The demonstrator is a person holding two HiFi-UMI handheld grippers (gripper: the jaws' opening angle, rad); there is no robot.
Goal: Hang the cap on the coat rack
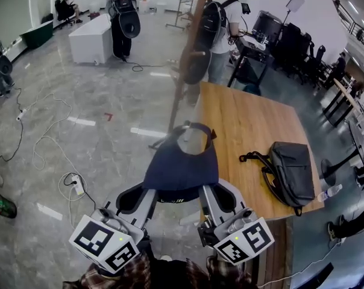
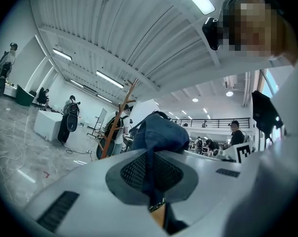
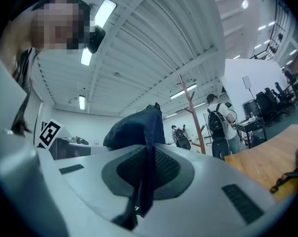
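Note:
A dark blue cap (image 1: 182,164) hangs in the air between both grippers, in front of the table's left edge. My left gripper (image 1: 147,192) is shut on the cap's near left edge; the blue cloth (image 2: 156,135) runs down between its jaws. My right gripper (image 1: 207,192) is shut on the near right edge, and the cap (image 3: 136,127) rises from its closed jaws. The wooden coat rack (image 1: 191,47) stands on the floor beyond the cap, leaning pole and pegs visible, with a dark bag hanging on it. The coat rack (image 2: 118,120) and the coat rack (image 3: 193,110) show in both gripper views.
A wooden table (image 1: 254,131) lies to the right with a black backpack (image 1: 287,170) on it. Two people with backpacks (image 1: 221,26) stand behind the rack. Cables and a power strip (image 1: 76,185) lie on the floor at left. A white box (image 1: 91,38) stands far left.

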